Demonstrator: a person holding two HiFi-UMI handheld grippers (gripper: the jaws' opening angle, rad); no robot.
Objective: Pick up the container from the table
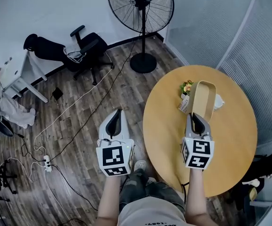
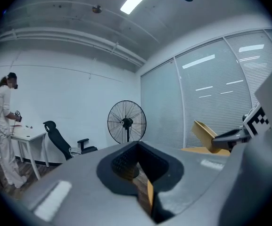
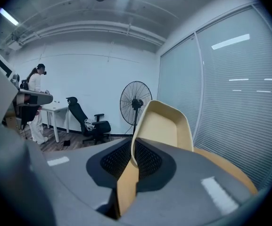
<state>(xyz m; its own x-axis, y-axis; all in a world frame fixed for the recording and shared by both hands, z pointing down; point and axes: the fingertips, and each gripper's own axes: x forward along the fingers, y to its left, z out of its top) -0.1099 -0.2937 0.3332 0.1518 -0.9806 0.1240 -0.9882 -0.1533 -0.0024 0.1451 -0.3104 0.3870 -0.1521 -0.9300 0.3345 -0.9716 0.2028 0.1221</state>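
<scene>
Container [image 1: 203, 97]: a tan, open tray-shaped tub, tipped steeply with its opening facing up and outward, hanging in the air above the table [image 1: 168, 126] and clear of the tabletop.
Inside the container: bare tan walls and floor in the right gripper view; nothing shows in it.
Right gripper [image 1: 196, 117]: closed on the container's near rim, with the thin wall pinched between the dark ribbed pads.
Left gripper [image 1: 119, 112]: jaws together with nothing between them, held over the wooden floor just left of the table.
Flowers [image 1: 186, 87]: a small bunch on the table, just beside the container's far left edge.
White object [image 1: 218, 102]: on the table to the container's right, partly hidden; too little shows to name it.
Fan [image 1: 141, 4]: standing on the floor beyond the table.
</scene>
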